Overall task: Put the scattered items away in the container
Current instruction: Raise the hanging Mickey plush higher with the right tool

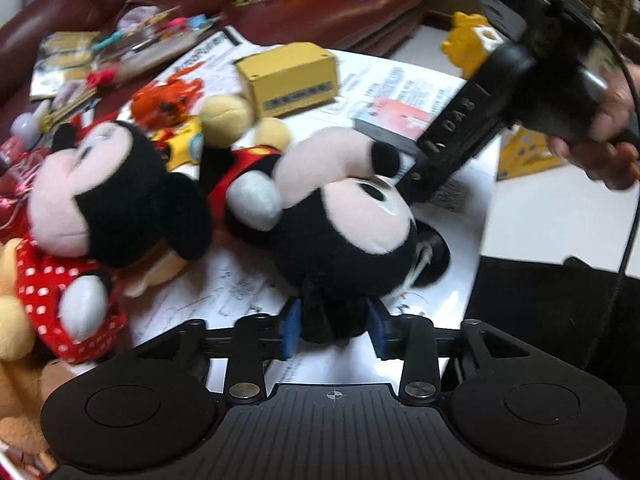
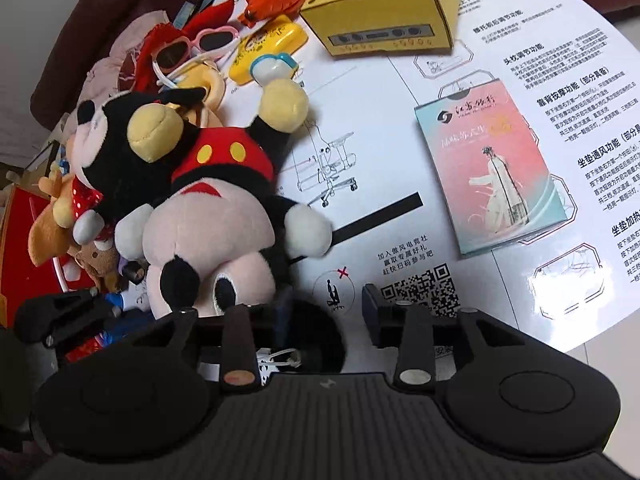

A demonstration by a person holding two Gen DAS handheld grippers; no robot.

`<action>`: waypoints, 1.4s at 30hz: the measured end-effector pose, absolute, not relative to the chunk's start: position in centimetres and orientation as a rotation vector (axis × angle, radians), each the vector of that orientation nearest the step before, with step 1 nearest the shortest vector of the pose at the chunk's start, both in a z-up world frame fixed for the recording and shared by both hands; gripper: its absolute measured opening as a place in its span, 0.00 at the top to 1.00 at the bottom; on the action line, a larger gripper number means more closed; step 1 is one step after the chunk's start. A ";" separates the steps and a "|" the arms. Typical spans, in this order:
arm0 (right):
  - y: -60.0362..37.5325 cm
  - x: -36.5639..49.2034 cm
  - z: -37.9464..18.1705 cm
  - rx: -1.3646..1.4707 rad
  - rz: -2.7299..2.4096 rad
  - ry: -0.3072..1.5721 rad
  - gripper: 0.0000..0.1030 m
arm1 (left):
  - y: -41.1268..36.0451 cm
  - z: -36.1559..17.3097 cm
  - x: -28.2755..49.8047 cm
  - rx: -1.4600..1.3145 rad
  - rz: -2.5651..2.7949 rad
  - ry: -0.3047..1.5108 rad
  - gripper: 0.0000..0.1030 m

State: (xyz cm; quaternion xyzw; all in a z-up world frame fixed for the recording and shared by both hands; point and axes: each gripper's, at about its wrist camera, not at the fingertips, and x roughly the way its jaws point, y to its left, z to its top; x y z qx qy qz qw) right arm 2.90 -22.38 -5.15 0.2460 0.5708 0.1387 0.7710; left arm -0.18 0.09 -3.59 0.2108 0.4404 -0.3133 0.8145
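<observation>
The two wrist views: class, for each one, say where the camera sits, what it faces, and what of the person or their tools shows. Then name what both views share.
Left wrist: sits on the left hand-held gripper, looking down its fingers at the mouse plush, an ear between the blue pads; the right hand-held gripper and a hand show.
Right wrist: sits on the right hand-held gripper, looking down at the same plush and printed sheet; the left hand-held gripper's fingertip shows.
Shared: the plush, the yellow box, the pink card box.
</observation>
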 end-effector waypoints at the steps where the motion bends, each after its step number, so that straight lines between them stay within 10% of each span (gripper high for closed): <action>1: -22.4 3.0 -5.2 0.540 0.295 1.233 0.57 | 0.0 -3.3 -0.2 0.456 -0.650 0.929 0.39; 3: -22.5 3.5 -5.1 0.552 0.277 1.222 0.57 | -0.5 -3.2 -0.2 0.467 -0.645 0.920 0.45; 4: -22.6 3.7 -5.0 0.560 0.269 1.216 0.57 | -1.0 -3.4 -0.1 0.477 -0.647 0.931 0.76; 7: -23.3 4.3 -4.4 0.582 0.257 1.181 0.57 | -1.4 -4.2 -0.3 0.494 -0.647 0.949 0.87; 26: -20.9 11.9 -4.6 0.527 0.369 0.996 0.48 | 2.1 -5.5 1.9 0.367 -0.605 1.039 0.89; 32: -20.6 12.9 -4.8 0.498 0.386 0.990 0.49 | 1.5 -6.0 2.3 0.401 -0.583 1.023 0.43; 37: -20.3 13.1 -4.5 0.493 0.385 0.987 0.51 | 1.4 -6.4 2.9 0.375 -0.627 1.045 0.83; 42: -20.1 13.8 -5.1 0.570 0.347 1.009 0.67 | 1.5 -6.4 3.1 0.344 -0.620 1.031 0.89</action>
